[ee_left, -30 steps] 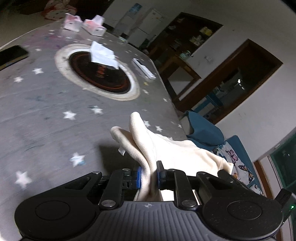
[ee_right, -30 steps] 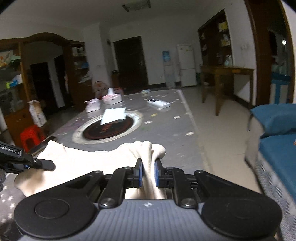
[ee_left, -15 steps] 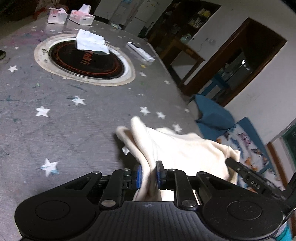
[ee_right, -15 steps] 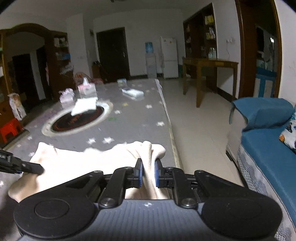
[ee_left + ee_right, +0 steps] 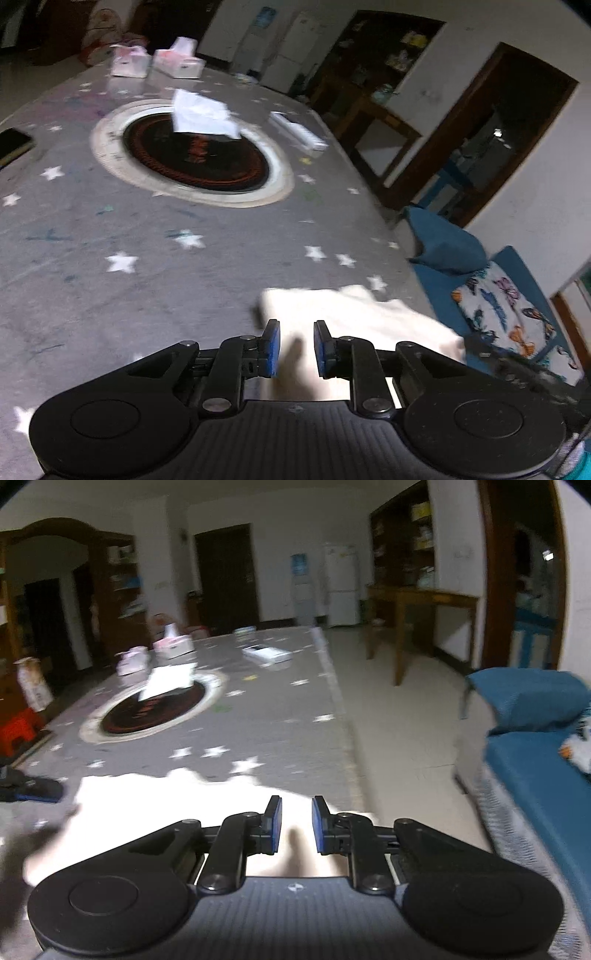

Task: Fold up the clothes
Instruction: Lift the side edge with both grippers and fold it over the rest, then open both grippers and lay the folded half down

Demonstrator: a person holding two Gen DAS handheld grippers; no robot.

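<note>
Both grippers, left (image 5: pixel 295 347) and right (image 5: pixel 296 825), gape with nothing between the pads. Cream garment (image 5: pixel 354 317) lies released at twelve o'clock on the star-patterned table (image 5: pixel 147 236) (looks folded); further folds may remain.

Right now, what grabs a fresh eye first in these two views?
The cream cloth lying flat on the grey star-patterned mat, right under both the left gripper and the right gripper, whose jaws stand apart with nothing between them. Next, the dark round ring mid-mat with a white paper on its far edge, and the blue sofa off to the right.
</note>
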